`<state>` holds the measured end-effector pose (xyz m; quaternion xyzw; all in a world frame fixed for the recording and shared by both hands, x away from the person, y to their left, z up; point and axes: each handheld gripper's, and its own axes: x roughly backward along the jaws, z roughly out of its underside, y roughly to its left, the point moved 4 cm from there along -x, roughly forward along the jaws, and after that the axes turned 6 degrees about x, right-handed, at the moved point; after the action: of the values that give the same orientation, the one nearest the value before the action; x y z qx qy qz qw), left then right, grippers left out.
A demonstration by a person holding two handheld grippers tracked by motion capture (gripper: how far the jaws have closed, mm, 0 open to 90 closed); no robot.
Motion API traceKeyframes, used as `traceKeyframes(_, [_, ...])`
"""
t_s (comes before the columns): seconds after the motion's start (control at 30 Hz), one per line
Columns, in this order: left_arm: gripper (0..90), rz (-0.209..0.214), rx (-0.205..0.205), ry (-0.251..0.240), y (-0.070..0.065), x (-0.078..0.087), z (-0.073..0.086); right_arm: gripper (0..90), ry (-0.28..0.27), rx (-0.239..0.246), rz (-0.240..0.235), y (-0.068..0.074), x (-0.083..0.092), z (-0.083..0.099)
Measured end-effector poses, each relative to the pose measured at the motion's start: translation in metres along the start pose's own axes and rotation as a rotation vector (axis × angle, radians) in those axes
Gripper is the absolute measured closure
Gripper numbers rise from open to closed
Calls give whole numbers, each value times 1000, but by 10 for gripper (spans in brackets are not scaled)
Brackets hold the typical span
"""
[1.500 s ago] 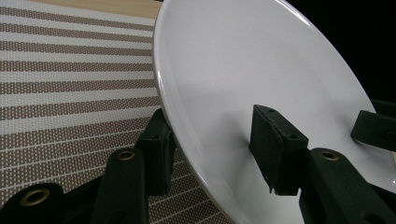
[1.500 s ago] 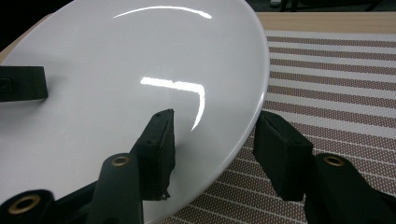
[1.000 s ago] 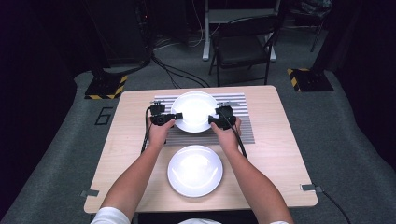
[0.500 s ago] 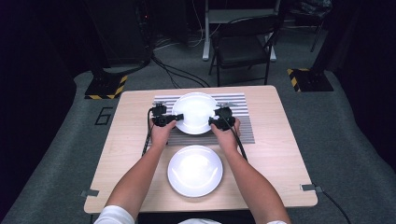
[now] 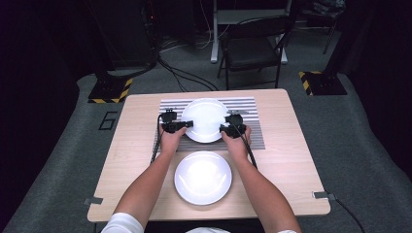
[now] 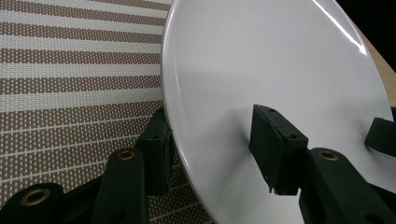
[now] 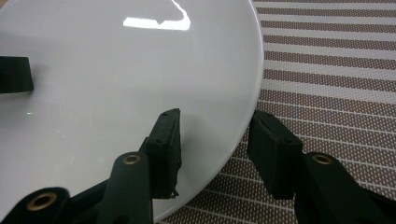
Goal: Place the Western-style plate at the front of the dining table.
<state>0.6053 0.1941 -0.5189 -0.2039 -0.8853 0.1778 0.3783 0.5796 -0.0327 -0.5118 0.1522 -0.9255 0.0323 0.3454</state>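
Note:
A white plate (image 5: pixel 206 116) lies on the striped mat (image 5: pixel 252 133) at the far middle of the table. My left gripper (image 5: pixel 186 125) is at its left rim and my right gripper (image 5: pixel 225 129) at its right rim. In the left gripper view the left gripper (image 6: pixel 210 144) is open astride the plate (image 6: pixel 280 70)'s rim, one jaw under it and one over its face. In the right gripper view the right gripper (image 7: pixel 215 140) is open the same way, with mat (image 7: pixel 327 84) showing between the plate (image 7: pixel 116 70)'s rim and the outer jaw. A second white plate (image 5: pixel 203 177) sits nearer, between the forearms.
The wooden table (image 5: pixel 291 160) has bare room left and right of the mat. Beyond its far edge stand a black chair (image 5: pixel 252 48) and a stand base with yellow-black tape (image 5: pixel 109 91). Cables trail from both grippers along the forearms.
Both grippers have edged slightly inward onto the far plate's rim and a little toward the person. The plates have barely moved.

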Motion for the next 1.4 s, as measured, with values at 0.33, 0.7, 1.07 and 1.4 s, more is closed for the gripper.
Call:
traceKeyframes(0.33, [511, -15, -5, 9, 2, -3, 1, 537, 9, -1, 11, 2, -4, 3])
traceKeyframes(0.7, [501, -18, 3, 31, 4, -7, 5, 537, 29, 0, 11, 2, -7, 6])
traceKeyframes(1.07, [499, -14, -2, 52, 6, -13, 8, 537, 33, -3, 9, -1, -10, 9])
traceKeyframes(1.4, [485, -16, -23, 81, 6, -19, 12, 533, 51, -23, 8, -5, -16, 14])
